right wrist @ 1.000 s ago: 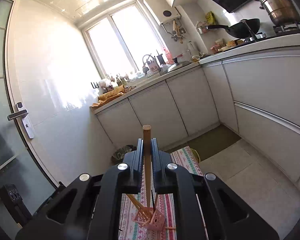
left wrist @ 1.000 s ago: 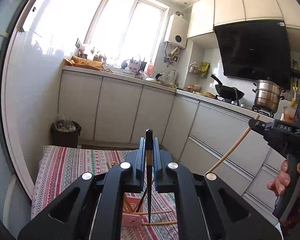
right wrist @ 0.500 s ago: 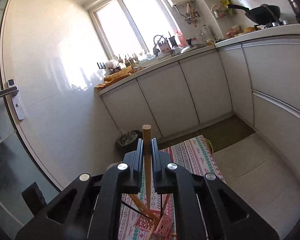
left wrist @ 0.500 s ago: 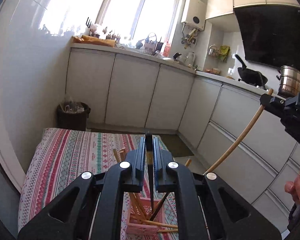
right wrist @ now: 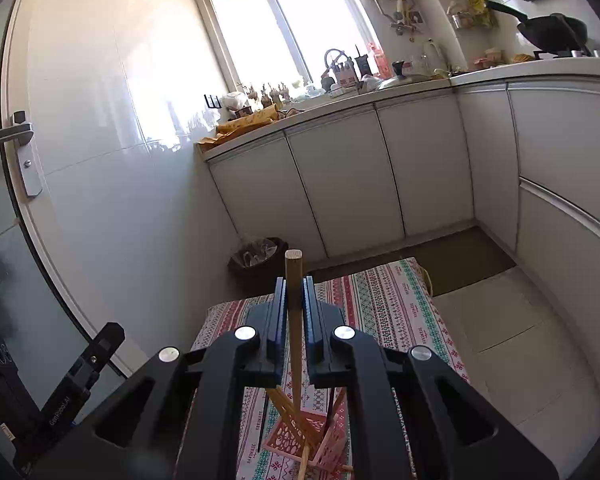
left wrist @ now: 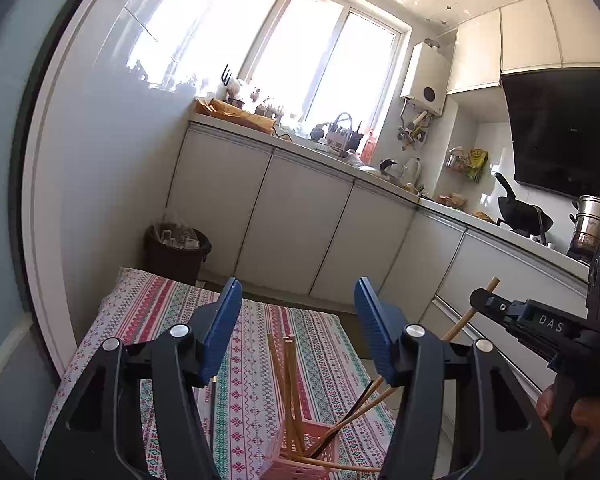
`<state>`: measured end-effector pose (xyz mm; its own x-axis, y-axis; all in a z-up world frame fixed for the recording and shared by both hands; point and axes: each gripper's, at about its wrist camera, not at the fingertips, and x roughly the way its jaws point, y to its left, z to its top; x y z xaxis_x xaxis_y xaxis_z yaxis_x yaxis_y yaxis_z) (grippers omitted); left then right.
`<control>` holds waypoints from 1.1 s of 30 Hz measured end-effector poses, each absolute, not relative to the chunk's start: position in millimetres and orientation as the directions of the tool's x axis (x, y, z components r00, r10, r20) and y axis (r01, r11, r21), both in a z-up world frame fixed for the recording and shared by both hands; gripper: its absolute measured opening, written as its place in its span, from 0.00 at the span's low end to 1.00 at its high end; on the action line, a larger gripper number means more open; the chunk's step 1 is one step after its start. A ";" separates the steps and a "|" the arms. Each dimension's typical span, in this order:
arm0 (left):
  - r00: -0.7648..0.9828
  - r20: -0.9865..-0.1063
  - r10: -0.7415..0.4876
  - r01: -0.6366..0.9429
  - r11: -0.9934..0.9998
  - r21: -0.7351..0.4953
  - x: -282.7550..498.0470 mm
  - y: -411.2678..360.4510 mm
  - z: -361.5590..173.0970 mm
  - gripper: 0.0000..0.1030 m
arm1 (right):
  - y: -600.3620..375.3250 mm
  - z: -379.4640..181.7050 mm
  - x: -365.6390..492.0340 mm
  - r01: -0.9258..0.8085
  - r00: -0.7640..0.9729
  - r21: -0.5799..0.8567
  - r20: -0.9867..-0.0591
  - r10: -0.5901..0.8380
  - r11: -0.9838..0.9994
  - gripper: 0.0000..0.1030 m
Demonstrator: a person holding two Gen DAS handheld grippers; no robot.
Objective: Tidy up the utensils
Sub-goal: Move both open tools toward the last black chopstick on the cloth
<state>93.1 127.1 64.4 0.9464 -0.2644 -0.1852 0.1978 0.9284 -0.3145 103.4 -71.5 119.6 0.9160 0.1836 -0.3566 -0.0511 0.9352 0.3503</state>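
Left wrist view: the left gripper (left wrist: pixel 298 312) hangs over a striped tablecloth (left wrist: pixel 160 312), its blue jaws having just been opening and now standing wide apart with nothing between them. At 6 o'clock a pink basket (left wrist: pixel 312 458) holds several chopsticks (left wrist: pixel 288 384), some upright, others leaning toward 3 o'clock. A dark chopstick (left wrist: pixel 212 404) shows below the left jaw, at 7 o'clock. At 3 o'clock the right gripper (left wrist: pixel 480 300) pinches a wooden chopstick (left wrist: pixel 466 318). Right wrist view: the right gripper (right wrist: pixel 295 292) has its jaws clamped tight on the wooden chopstick (right wrist: pixel 294 280), which stands upright with its lower end reaching down at 6 o'clock to the pink basket (right wrist: pixel 296 438). The left gripper (right wrist: pixel 108 338) shows at 8 o'clock.
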 end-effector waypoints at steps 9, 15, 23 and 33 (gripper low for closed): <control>0.958 -0.179 -0.226 0.156 0.928 -0.339 89.5 147.1 70.0 0.53 | -56.3 108.9 111.2 -0.060 0.901 0.332 -0.388 0.194 0.942 0.08; 0.958 -0.182 -0.220 0.142 0.921 -0.364 90.5 155.5 70.2 0.53 | -46.8 107.8 110.8 -0.067 0.899 0.312 -0.393 0.193 0.948 0.08; 0.961 -0.186 -0.207 0.128 0.923 -0.364 88.7 159.4 69.3 0.53 | -41.3 109.9 109.5 -0.072 0.900 0.298 -0.392 0.190 0.952 0.08; 0.961 -0.199 -0.195 0.109 0.921 -0.374 88.3 167.4 69.0 0.55 | -40.5 99.1 116.9 -0.048 0.878 0.327 -0.437 0.196 0.944 0.12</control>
<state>88.3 167.4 69.0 0.9606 -0.1946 -0.1986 0.1093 0.9211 -0.3736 116.9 -40.5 99.1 0.8781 0.1961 -0.4365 -0.0484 0.9439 0.3267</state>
